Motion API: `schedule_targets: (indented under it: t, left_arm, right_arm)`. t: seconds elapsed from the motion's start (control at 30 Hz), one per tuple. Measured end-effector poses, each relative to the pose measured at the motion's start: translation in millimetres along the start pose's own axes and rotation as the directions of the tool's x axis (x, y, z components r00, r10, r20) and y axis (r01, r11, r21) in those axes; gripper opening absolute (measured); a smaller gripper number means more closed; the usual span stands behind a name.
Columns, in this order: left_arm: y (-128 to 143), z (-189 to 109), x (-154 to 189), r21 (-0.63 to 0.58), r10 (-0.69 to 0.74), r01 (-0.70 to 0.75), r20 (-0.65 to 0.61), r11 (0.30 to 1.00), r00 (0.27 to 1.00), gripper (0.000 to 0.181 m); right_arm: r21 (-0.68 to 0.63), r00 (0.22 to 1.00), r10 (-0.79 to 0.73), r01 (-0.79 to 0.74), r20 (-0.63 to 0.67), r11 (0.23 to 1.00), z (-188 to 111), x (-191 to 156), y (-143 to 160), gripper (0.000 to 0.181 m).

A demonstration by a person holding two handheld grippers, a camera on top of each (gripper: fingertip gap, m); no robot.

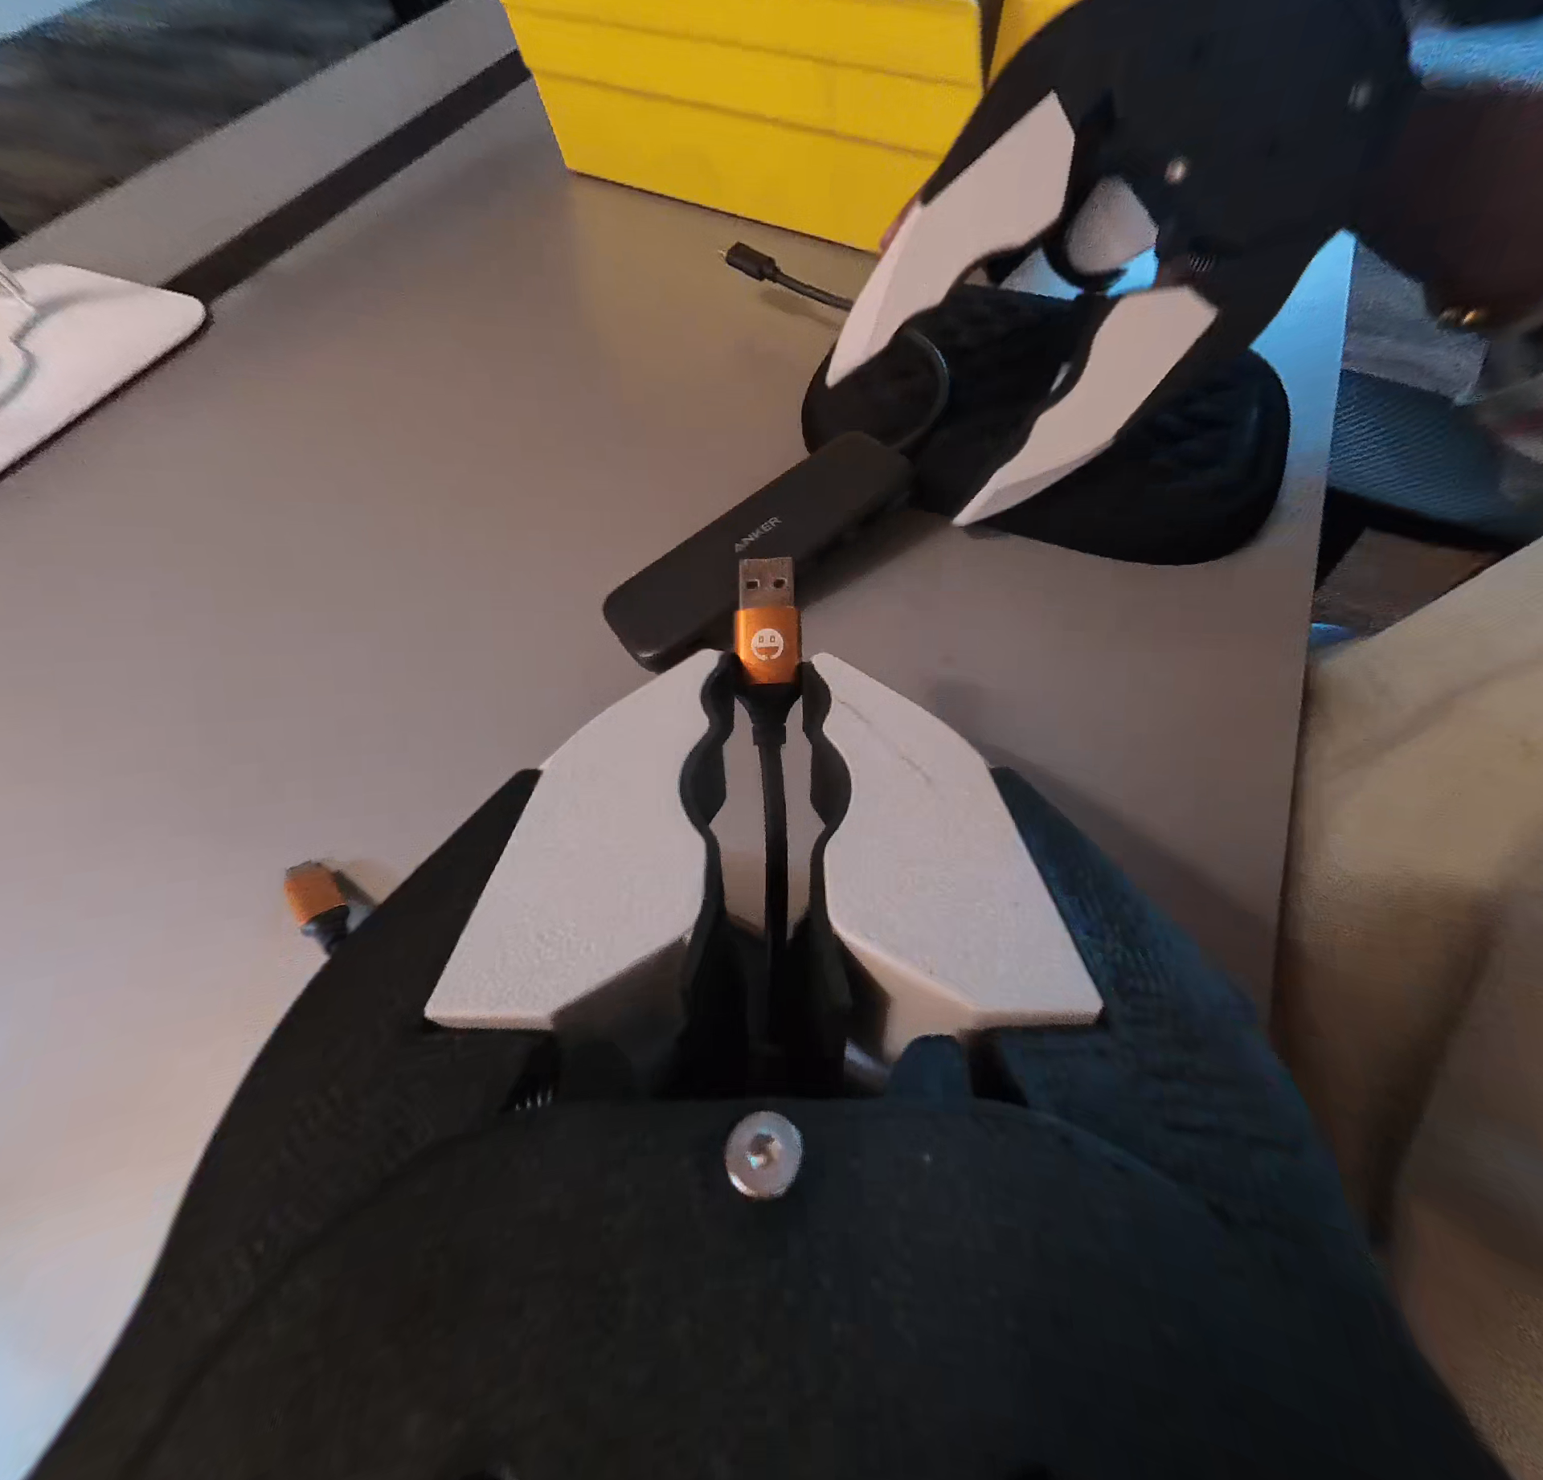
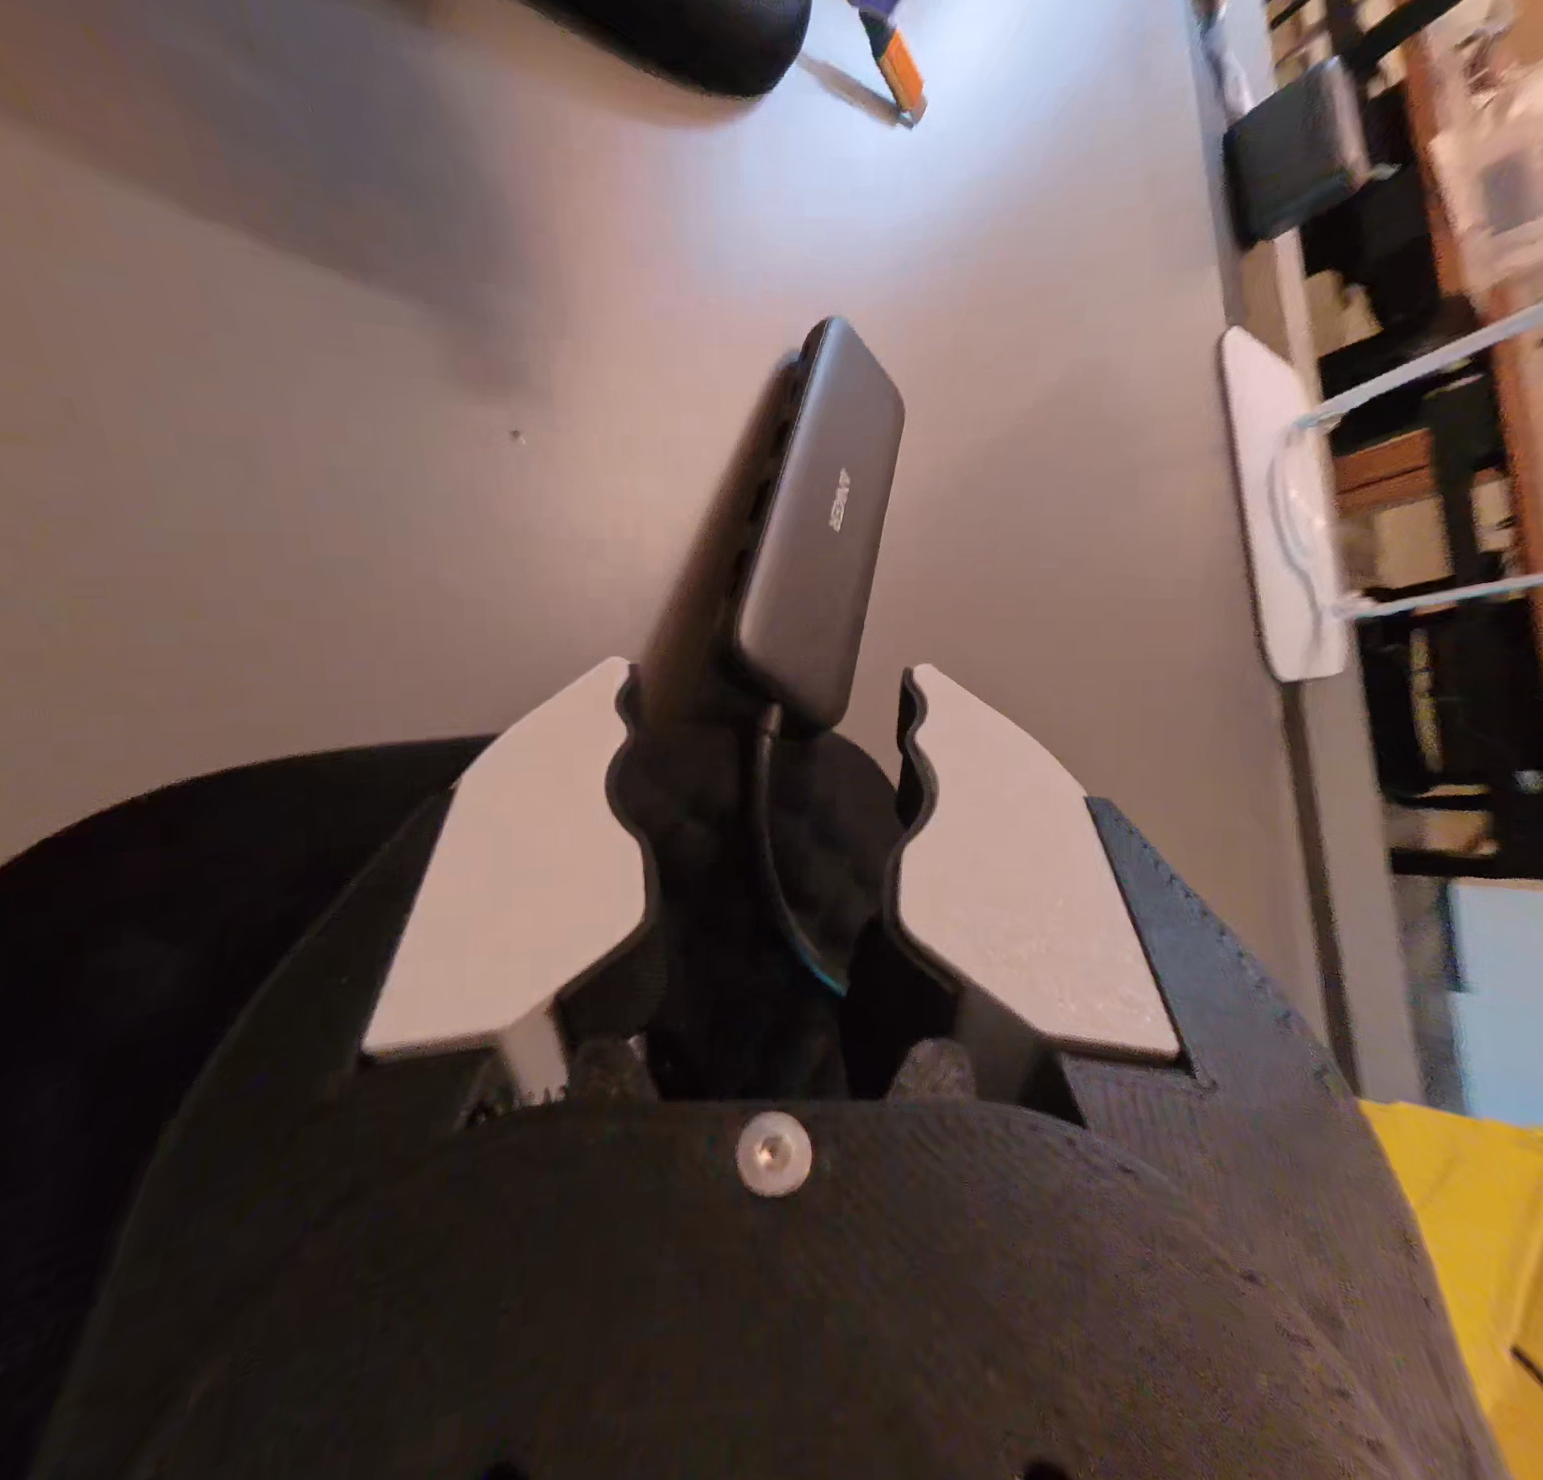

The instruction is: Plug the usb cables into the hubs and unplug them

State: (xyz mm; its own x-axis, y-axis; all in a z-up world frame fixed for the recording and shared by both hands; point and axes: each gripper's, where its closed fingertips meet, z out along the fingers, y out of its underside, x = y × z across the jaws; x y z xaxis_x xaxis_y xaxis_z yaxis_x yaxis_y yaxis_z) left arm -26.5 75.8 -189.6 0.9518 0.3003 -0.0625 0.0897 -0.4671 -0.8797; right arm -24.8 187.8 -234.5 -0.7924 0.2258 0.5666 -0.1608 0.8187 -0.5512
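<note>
A dark grey USB hub [image 1: 718, 559] lies flat on the grey table [image 1: 376, 480]. My left gripper [image 1: 766, 665] is shut on the orange USB plug [image 1: 766, 643] of a black cable, metal tip forward, just short of the hub's side. The cable's other orange end [image 1: 313, 897] lies on the table at left. My right gripper [image 2: 768, 676] is open, its jaws standing either side of the hub's [image 2: 822, 505] cable end; it also shows in the left wrist view [image 1: 910, 438]. The held orange plug [image 2: 906, 75] shows far off in the right wrist view.
A yellow bin [image 1: 751, 88] with cables stands behind. The hub's own black lead and plug [image 1: 751, 263] lie before it. A black round pad [image 1: 1186, 480] lies under the right gripper. A white base [image 1: 75, 338] is at left. The table edge [image 1: 1323, 480] runs close on the right. My right fingertips sit around 12 cm from my left ones.
</note>
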Motion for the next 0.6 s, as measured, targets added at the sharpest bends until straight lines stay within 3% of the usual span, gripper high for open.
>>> schedule_targets:
  t: [0.13,0.23,0.3,0.47,0.53,0.6]
  left_arm:
    - [0.7,5.0,3.4,-0.004,-0.036,0.036,-0.022,0.999,0.999,0.015]
    - [2.8,7.5,4.3,-0.018,-0.054,0.053,-0.030,0.998,0.998,0.015]
    - [5.4,9.1,4.2,-0.031,-0.068,0.067,-0.032,0.997,0.997,0.015]
    - [3.7,9.7,5.5,-0.021,-0.053,0.052,-0.034,0.998,0.998,0.015]
    - [3.5,10.7,6.3,-0.017,-0.052,0.051,-0.038,0.999,0.998,0.015]
    - [4.1,13.0,8.2,-0.015,-0.052,0.052,-0.048,0.999,0.997,0.015]
  right_arm:
    - [-0.026,0.996,-0.072,0.070,-0.062,0.997,13.8,3.4,-1.5,0.048]
    - [-0.064,0.994,-0.092,0.088,-0.064,0.994,17.8,4.8,1.4,0.027]
    - [-0.096,0.965,-0.206,0.193,-0.163,0.977,13.7,15.9,-0.1,0.014]
    - [-0.346,0.861,-0.419,0.314,-0.289,0.884,-17.1,35.7,8.6,0.012]
    - [-0.420,0.854,-0.443,0.308,-0.272,0.853,-32.4,36.8,18.2,0.012]
    - [-0.469,0.899,-0.399,0.278,-0.182,0.838,-41.9,27.3,34.3,0.012]
